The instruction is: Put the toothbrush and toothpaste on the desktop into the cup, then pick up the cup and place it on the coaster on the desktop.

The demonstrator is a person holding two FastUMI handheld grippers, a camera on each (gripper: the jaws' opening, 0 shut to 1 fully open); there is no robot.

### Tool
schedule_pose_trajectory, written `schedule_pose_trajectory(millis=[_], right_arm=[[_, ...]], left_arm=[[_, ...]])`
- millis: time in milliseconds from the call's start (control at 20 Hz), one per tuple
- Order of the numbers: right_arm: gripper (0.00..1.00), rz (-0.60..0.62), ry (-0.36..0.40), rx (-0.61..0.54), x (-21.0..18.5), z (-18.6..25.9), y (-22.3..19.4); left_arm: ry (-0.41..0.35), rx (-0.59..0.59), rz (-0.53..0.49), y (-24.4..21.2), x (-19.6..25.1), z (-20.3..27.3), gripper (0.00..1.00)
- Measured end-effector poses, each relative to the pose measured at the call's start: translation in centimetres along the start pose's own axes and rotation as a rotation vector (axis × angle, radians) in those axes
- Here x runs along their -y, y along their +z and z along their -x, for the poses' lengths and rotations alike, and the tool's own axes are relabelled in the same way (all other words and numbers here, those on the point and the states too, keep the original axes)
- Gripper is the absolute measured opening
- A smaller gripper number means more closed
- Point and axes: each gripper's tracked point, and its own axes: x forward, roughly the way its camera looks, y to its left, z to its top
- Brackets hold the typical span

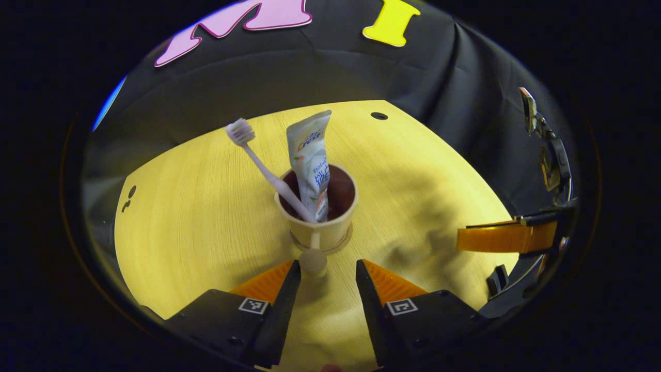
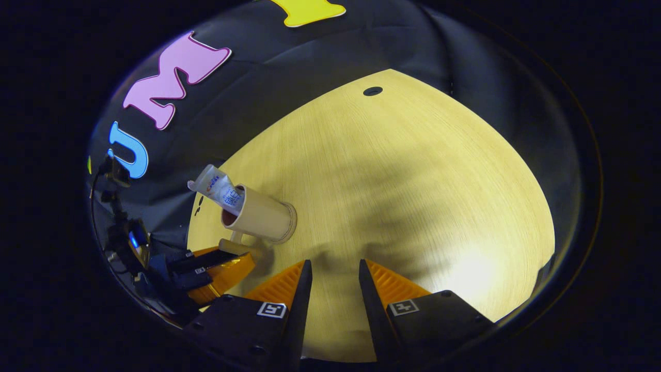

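In the left gripper view, a pale wooden surface (image 1: pixel 206 217) spreads under warm light; near its middle stands a cream cup (image 1: pixel 317 217) with a dark inside, resting on a thin round coaster (image 1: pixel 345 242) whose rim peeks out beneath its base; a toothbrush (image 1: pixel 263 168) leans out of the cup toward the left with its bristled head up, and a toothpaste (image 1: pixel 310 160) tube stands upright just beside it in the same cup; the cup's handle points toward the camera and sits between the fingers of the left hand-held gripper (image 1: pixel 326 268), whose jaws are spread wide and released, touching nothing that can be made out; at the right edge of the surface the right hand-held gripper (image 1: pixel 508 236) reaches in from the side

In the right gripper view, the cup (image 2: pixel 261 216) stands toward the left edge of the surface (image 2: pixel 413 181), the toothpaste (image 2: pixel 217 187) poking from it, with the left hand-held gripper (image 2: pixel 217 266) just beside its handle; the right hand-held gripper (image 2: pixel 333 281) hangs over bare wood, well apart from the cup, its jaws parted and holding nothing
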Motion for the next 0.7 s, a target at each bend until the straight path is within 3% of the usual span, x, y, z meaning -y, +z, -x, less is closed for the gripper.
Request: schedule_pose_trajectory(millis=[50, 700], right_arm=[[0.57, -0.003, -0.005, 0.002, -0.4, 0.4, 0.1], [0.57, 0.105, 0.042, 0.074, -9.8, 7.5, -1.1]], left_arm=[[0.004, 0.003, 0.0, 0.6, -0.4, 0.7, 0.69], [-0.027, 0.183, 0.114, -0.1, -3.1, 13.2, 0.72]])
